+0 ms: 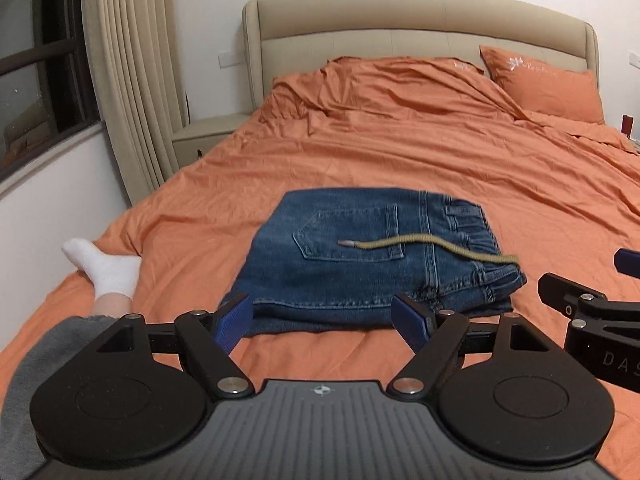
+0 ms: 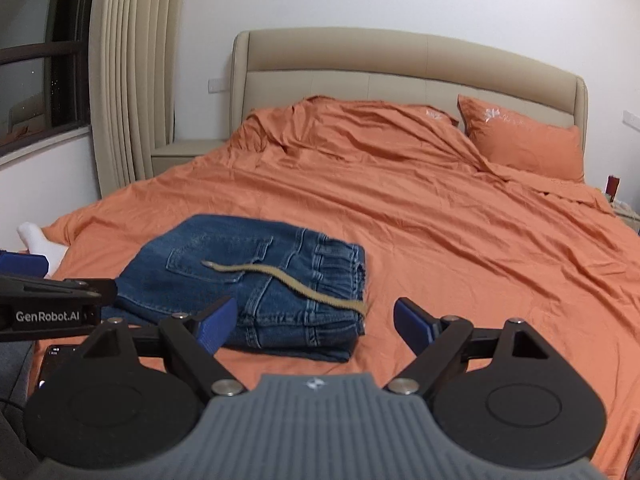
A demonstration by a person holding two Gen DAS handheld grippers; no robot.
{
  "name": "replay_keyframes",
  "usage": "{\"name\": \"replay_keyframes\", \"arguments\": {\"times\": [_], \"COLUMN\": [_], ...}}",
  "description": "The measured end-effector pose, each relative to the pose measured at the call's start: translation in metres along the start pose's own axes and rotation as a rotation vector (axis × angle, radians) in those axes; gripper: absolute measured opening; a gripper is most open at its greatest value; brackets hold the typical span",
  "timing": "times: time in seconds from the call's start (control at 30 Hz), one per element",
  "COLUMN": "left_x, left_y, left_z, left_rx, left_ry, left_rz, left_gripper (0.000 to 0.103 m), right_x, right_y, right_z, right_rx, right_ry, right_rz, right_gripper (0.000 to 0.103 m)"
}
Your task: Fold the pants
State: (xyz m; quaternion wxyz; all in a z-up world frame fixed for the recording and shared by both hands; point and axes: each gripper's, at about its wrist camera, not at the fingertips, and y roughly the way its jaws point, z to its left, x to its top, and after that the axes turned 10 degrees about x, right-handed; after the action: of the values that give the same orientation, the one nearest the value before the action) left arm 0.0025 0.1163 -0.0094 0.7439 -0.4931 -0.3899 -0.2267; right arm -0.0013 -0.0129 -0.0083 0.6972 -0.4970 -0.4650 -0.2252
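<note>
Fingers on the left gripper (image 1: 323, 322) and right gripper (image 2: 310, 326) are spread, holding nothing; folded pants (image 1: 372, 256) lie just beyond, long side left-right, nearer the left one.

The folded pants (image 1: 360, 256) are lying on the bed (image 1: 400, 160), toward its foot and well short of the headboard (image 1: 420, 20). A drawstring (image 1: 424, 246) is trailing across the top of the pants from their right edge toward the middle. The left tongs (image 1: 323, 320) are hovering just before the near edge of the pants, and the right tongs (image 2: 314, 322) are sitting at the near right corner, one finger overlapping the pants, the other over the bed beside them. A pillow (image 1: 548, 80) is leaning against the headboard at the far right. A socked foot (image 1: 102, 266) is resting on the bed left of the pants. A nightstand (image 1: 204, 134) is standing left of the bed, with a curtain (image 1: 128, 72) hanging behind it.
</note>
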Motion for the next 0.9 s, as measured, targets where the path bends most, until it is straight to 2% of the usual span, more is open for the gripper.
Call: {"name": "replay_keyframes", "arguments": {"times": [0.23, 0.9], "left_x": [-0.0028, -0.0012], "left_y": [0.003, -0.0019], "left_z": [-0.0027, -0.0019], "left_rx": [0.003, 0.007], "left_ry": [0.011, 0.024], "left_rz": [0.019, -0.001], "left_gripper": [0.092, 0.092], "right_x": [-0.004, 0.0011], "right_y": [0.0093, 0.0004], "right_z": [-0.0062, -0.0084], "right_rx": [0.015, 0.041], "right_ry": [0.035, 0.058], "right_rz": [0.032, 0.015], "right_gripper": [0.082, 0.082]}}
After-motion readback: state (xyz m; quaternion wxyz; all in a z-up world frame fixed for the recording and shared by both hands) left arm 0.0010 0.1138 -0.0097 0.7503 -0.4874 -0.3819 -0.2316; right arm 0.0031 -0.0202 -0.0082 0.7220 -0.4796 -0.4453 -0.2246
